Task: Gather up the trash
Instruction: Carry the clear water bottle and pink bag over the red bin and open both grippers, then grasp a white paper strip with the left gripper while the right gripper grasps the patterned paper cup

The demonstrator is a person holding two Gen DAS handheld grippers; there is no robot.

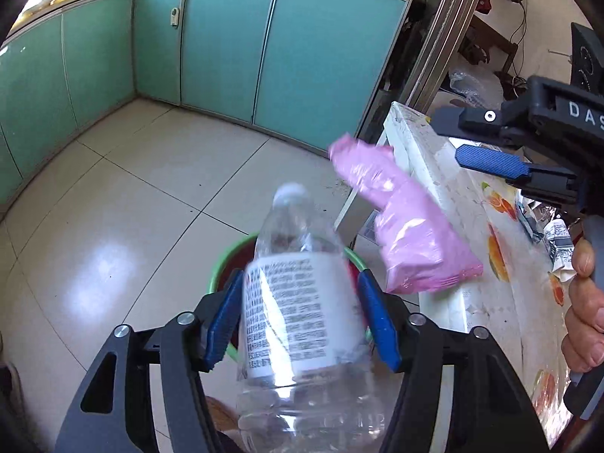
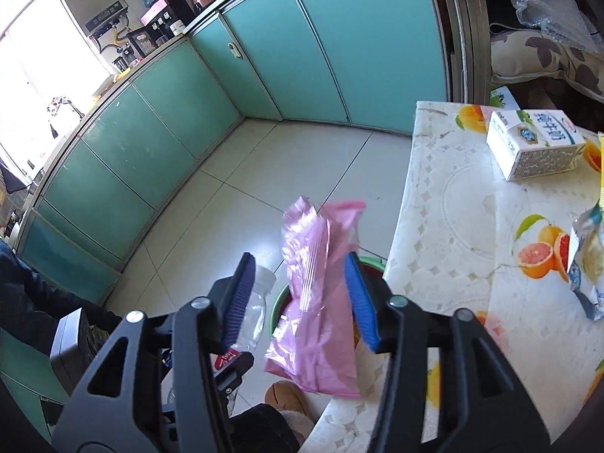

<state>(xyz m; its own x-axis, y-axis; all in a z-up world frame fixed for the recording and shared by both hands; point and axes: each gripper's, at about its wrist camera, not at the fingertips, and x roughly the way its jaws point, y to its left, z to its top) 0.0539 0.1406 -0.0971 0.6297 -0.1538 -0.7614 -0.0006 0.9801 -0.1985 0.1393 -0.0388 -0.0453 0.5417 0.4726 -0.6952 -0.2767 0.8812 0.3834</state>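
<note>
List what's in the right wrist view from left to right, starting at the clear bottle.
Clear bottle → pink wrapper between the right gripper's open fingers → table → milk carton → snack bag at the right edge.

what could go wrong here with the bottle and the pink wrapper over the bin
1. The pink wrapper hangs loose between the open right tool, partly beside the green bin; being light, it may drift onto the floor.
2. The clear bottle sits between the left tool pads with gaps visible; it could strike the rim and bounce out.
</note>
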